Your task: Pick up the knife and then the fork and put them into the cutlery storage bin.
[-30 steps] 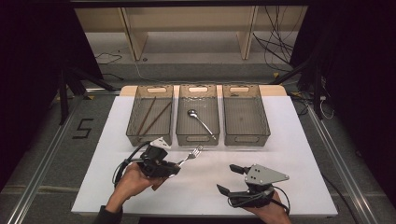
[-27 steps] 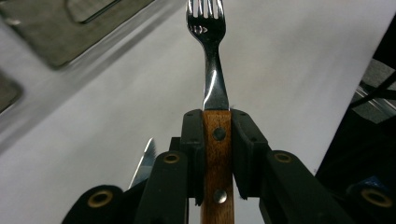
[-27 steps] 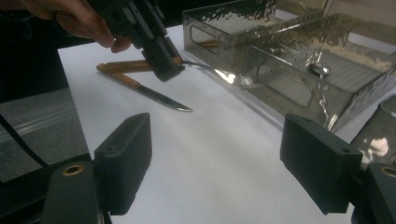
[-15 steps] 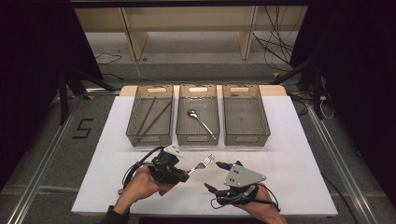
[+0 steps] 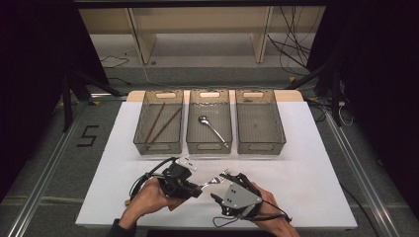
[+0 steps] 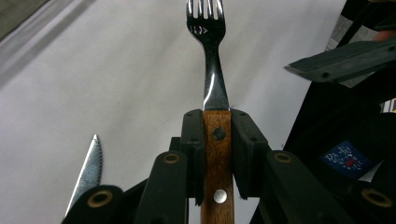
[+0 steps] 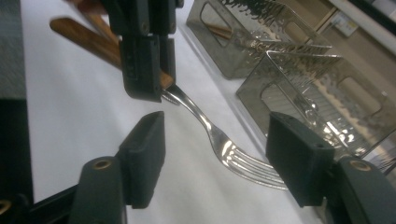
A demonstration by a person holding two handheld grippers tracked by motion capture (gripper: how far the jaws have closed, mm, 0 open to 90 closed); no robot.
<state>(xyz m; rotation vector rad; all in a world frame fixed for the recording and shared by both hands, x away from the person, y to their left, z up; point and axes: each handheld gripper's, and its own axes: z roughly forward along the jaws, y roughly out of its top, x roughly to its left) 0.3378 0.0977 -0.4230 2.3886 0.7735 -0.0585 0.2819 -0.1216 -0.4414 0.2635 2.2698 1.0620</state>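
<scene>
Handover step. My left gripper (image 5: 195, 186) jaws are clamped on the wooden-handled steel fork (image 6: 211, 60), tines toward 2 o'clock, above the white table (image 5: 306, 163). My right gripper (image 7: 215, 154) jaws, just closing, straddle the neck without contact. Next, I judge: pinch the neck, then release left.

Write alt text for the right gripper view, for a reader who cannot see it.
A silver fork with a wooden handle, clamped by the left gripper at upper left, reaches between the right gripper's two black pads, which have just been closing but do not touch it. Behind, on the white table, stand clear plastic bins.
</scene>
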